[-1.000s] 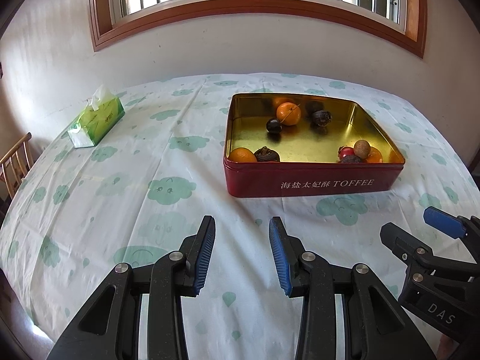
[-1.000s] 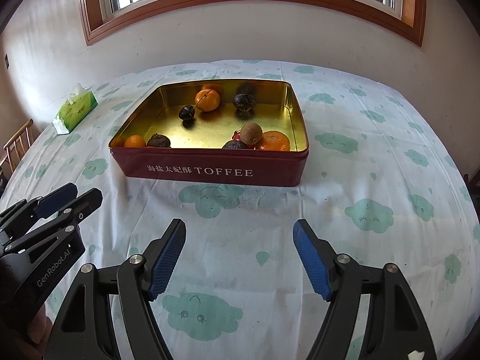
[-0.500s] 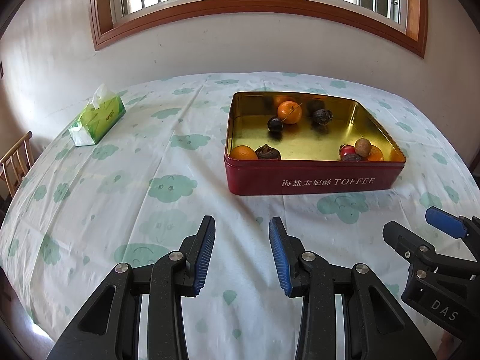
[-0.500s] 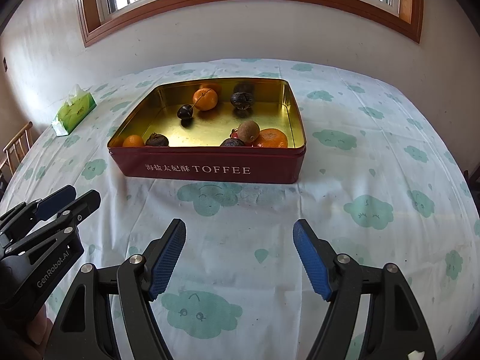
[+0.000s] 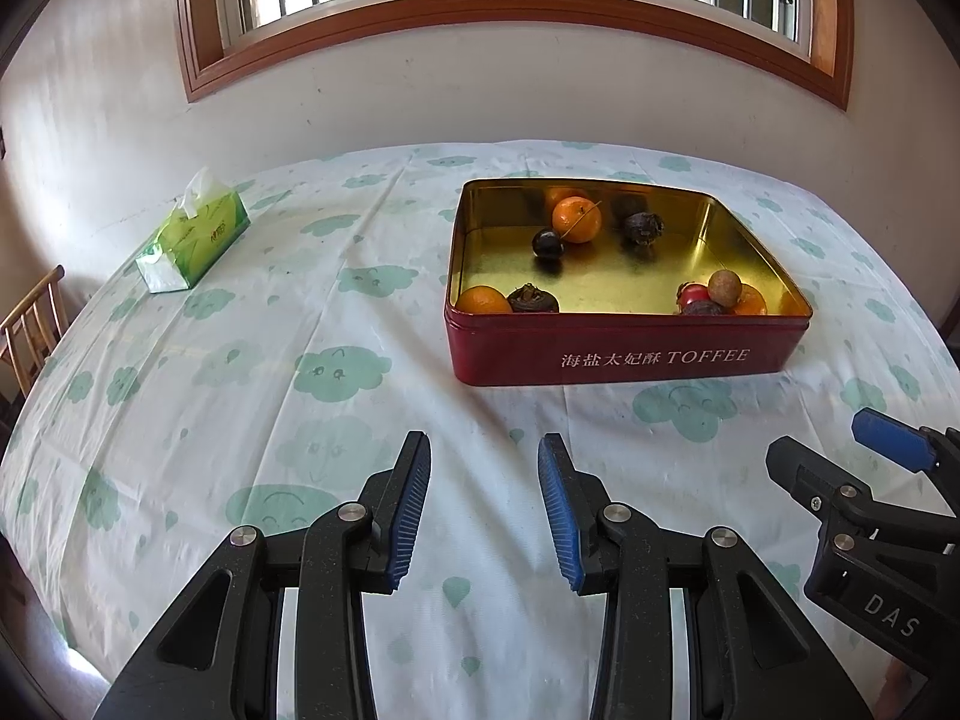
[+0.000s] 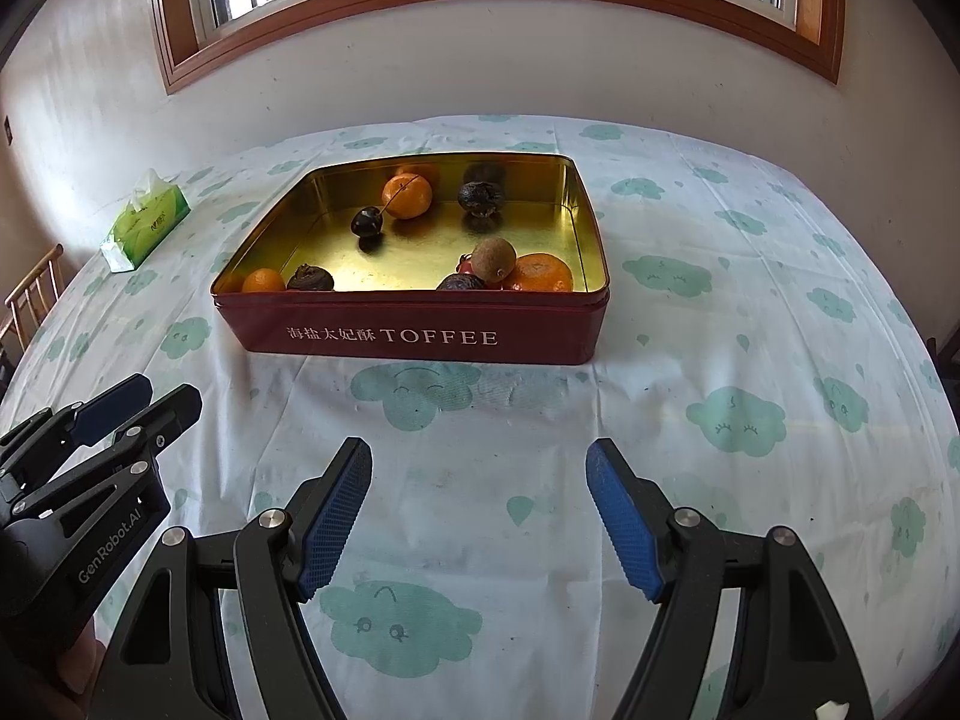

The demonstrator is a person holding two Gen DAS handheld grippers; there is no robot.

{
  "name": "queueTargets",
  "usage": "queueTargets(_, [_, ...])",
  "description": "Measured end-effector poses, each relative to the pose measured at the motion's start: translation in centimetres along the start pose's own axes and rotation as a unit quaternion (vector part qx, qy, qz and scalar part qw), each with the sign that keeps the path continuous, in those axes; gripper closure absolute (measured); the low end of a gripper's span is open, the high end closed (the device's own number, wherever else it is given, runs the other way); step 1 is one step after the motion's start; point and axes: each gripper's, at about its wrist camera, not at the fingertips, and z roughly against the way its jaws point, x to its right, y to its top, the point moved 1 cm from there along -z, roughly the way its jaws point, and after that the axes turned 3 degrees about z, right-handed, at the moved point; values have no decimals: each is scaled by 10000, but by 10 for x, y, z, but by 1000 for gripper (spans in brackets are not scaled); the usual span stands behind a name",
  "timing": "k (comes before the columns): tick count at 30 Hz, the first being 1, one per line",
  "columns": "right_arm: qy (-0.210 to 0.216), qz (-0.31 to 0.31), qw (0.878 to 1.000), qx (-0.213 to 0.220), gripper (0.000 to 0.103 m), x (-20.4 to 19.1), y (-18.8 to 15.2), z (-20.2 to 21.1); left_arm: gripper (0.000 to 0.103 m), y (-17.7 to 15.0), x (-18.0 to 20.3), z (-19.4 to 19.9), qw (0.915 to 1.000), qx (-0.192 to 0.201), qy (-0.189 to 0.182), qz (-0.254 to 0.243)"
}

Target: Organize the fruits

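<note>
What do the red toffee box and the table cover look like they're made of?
Box: probably tin, red painted outside, shiny gold inside that mirrors the fruit. Cover: thin, slightly glossy sheet with creases and printed clouds, likely plastic, possibly coated cloth.

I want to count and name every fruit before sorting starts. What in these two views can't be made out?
- Red fruit in the toffee tin: mostly hidden behind the brown round fruit and a dark fruit in both views.
- Near-corner orange: lower half cut off by the tin's front wall.
- Dark fruits: too small to name their kind.
- Orange: partly hidden in the left wrist view.
</note>
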Motion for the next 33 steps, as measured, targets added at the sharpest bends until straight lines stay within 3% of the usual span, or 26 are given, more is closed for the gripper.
queueTargets(33, [-10, -13, 10000, -30, 32, 3, 0, -2, 64, -4, -2, -4, 10000, -66, 0, 19])
